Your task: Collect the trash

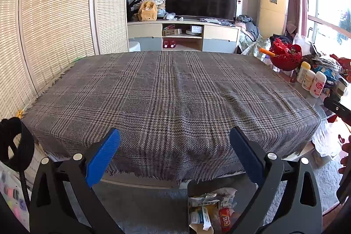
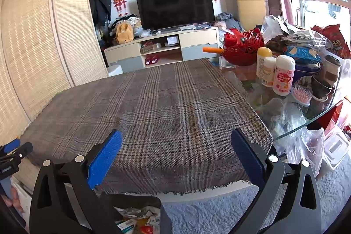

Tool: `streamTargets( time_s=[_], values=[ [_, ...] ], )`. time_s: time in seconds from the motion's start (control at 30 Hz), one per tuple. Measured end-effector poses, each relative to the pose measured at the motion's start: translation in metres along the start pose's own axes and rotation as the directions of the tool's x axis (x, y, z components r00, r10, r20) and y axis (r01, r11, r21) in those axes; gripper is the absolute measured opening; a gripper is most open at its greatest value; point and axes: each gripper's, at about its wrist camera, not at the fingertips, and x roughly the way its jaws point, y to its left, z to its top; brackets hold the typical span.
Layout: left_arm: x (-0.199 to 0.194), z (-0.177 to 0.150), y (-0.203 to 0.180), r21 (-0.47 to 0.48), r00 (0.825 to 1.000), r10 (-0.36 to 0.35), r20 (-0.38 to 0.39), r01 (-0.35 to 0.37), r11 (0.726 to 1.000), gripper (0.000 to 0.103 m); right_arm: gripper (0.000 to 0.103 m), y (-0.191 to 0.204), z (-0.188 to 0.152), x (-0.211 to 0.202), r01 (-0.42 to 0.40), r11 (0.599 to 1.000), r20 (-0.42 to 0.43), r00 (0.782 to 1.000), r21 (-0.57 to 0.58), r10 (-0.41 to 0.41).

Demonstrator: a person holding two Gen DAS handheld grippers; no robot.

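A dark bin stands on the floor below the table's near edge, holding several wrappers and crumpled papers. It also shows in the right wrist view with its trash. My left gripper is open and empty, above the near edge of the plaid tablecloth. My right gripper is open and empty over the same cloth. The left gripper shows at the left edge of the right wrist view.
To the right of the cloth stand a red bowl, several bottles, a pink hairbrush, cups, snack bags and plastic bags. A woven screen stands left. A TV stand lies beyond. A grey rug covers the floor.
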Motion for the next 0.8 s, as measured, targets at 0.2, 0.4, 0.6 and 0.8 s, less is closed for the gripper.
streamTargets(
  time_s=[0.2,0.4,0.6,0.8],
  values=[
    [-0.002,0.002,-0.007,0.006,1.0,-0.005,0.01,0.005,1.0,0.095,0.1,0.001,-0.001,0.001,0.006,1.0,-0.005,1.0,-0.007,-0.006],
    [-0.002,0.002,-0.008,0.007,1.0,-0.001,0.015,0.001,1.0,0.095,0.1,0.003,-0.001,0.0,0.005,1.0,-0.003,1.0,-0.016,-0.005],
    [-0.002,0.002,-0.007,-0.001,1.0,0.002,0.015,-0.002,1.0,0.095,0.1,0.01,-0.001,-0.001,0.001,0.999,0.002,1.0,-0.038,-0.001],
    [0.0,0.002,-0.007,0.003,1.0,0.0,0.012,0.0,1.0,0.095,0.1,0.013,-0.001,0.003,-0.002,0.999,-0.008,1.0,-0.047,0.001]
  ],
)
